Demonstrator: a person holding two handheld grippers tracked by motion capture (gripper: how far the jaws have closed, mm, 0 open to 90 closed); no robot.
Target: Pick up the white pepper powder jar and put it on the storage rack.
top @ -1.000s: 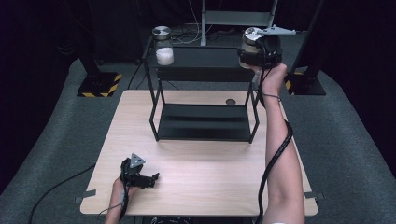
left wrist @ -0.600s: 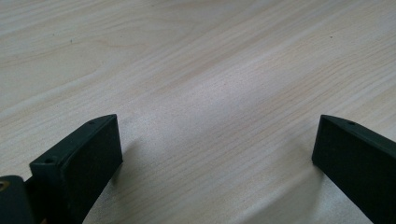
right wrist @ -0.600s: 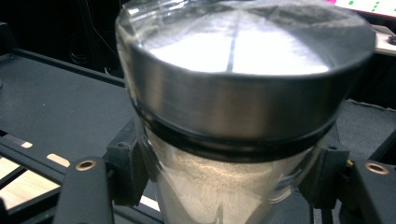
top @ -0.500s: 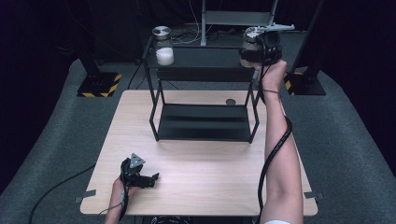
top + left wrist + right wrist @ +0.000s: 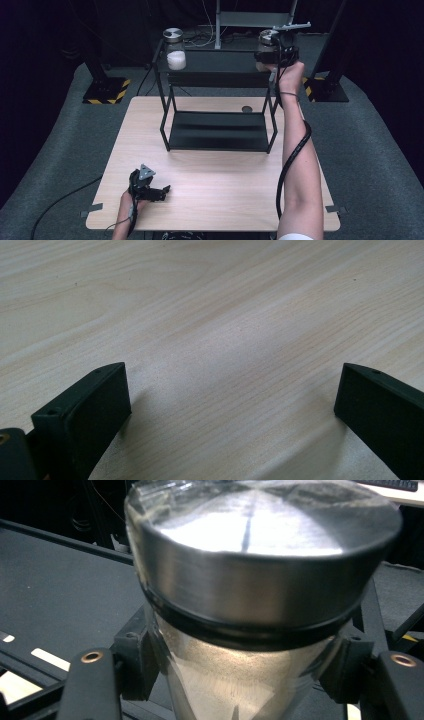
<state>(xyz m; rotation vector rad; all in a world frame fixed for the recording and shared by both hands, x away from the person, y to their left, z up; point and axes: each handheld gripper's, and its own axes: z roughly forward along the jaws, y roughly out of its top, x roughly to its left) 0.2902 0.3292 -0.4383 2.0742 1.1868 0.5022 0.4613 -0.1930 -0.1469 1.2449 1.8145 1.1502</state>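
A: Fingers first. On the right gripper (image 5: 240, 680) they are clamped either side of a glass jar (image 5: 250, 605), just under its brushed metal lid (image 5: 265, 525). A pale, grainy filling can be made out through the glass.

B: And seen from the high view?

A: The right gripper (image 5: 280, 50) is held at the far right end of the top shelf of a black metal rack (image 5: 217, 135), with the jar (image 5: 265, 42) in its fingers. Whether the jar's base is touching the shelf cannot be told.

B: The left?

A: The left gripper (image 5: 230, 405) is seen with its fingers spread wide and nothing between them, just bare pale wood of the worktop (image 5: 225, 315). In the high view the left gripper (image 5: 147, 186) is parked near the near left edge of the worktop (image 5: 225, 200).

B: Anything else on the rack?

A: A second jar (image 5: 175, 50), with white contents, is stood at the far left end of the top shelf, well apart from the gripped one. A small dark round object (image 5: 246, 109) is lying on the worktop beside the rack's far right leg.
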